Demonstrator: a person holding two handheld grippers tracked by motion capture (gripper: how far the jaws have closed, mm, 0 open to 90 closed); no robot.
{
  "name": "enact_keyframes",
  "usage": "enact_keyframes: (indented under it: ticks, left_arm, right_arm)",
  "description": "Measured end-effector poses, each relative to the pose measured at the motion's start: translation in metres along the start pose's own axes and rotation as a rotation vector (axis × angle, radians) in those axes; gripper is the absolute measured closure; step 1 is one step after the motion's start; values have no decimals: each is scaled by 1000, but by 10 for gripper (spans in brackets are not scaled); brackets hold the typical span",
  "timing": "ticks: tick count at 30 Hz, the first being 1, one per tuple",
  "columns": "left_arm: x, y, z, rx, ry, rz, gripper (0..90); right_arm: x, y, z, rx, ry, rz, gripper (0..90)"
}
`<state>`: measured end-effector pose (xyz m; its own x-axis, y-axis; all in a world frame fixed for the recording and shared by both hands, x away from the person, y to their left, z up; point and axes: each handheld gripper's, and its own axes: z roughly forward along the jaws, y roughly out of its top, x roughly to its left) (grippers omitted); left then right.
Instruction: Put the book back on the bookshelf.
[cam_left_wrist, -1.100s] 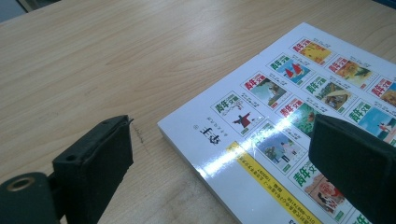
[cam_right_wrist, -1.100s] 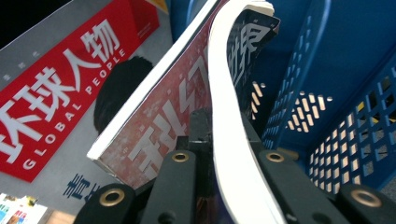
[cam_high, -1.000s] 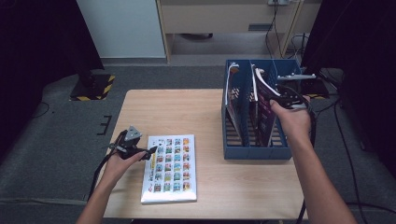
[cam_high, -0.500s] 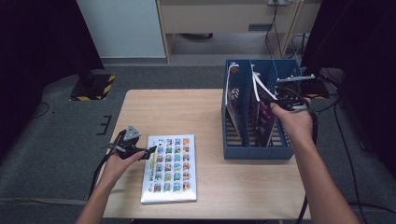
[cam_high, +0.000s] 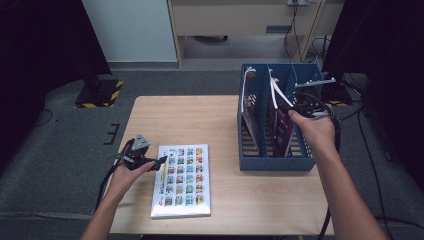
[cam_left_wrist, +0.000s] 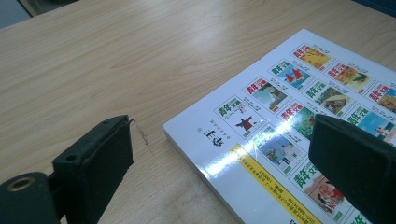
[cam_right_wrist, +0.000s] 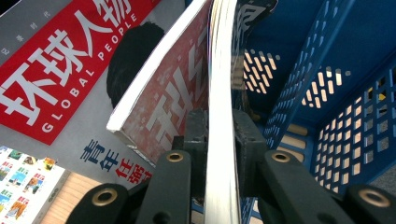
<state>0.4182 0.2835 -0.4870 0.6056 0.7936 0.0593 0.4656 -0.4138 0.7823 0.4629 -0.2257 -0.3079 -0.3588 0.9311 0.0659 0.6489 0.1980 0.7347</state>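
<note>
Fingers (cam_right_wrist: 194, 140) of the right gripper (cam_right_wrist: 219, 144) clamp a magazine (cam_right_wrist: 220, 93) edge, hidden from above; left gripper (cam_left_wrist: 224, 158) gapes.

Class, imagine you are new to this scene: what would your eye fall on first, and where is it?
First comes the blue file rack at the table's right, where the right gripper is shut on a magazine standing among others. Next, the white book with a grid of colourful pictures lies flat near the front, with the open left gripper at its corner.

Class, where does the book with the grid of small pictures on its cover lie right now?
In the high view the book lies flat on the table's front left part, just beside the left gripper.
</note>
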Motion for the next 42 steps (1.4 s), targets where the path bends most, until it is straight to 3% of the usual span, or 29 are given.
enact_keyframes:
  ticks: [20,28,42]
  left_arm:
    - [-1,0,0,5,-5,3,59]
    - [0,0,-1,-5,-8,-4,59]
    - [1,0,-2,-2,-4,-6,59]
  right_arm:
    - [2,19,3,70,-4,-8,751]
    - [8,23,7,107,-23,-36,823]
    - [8,19,5,71,-33,-43,829]
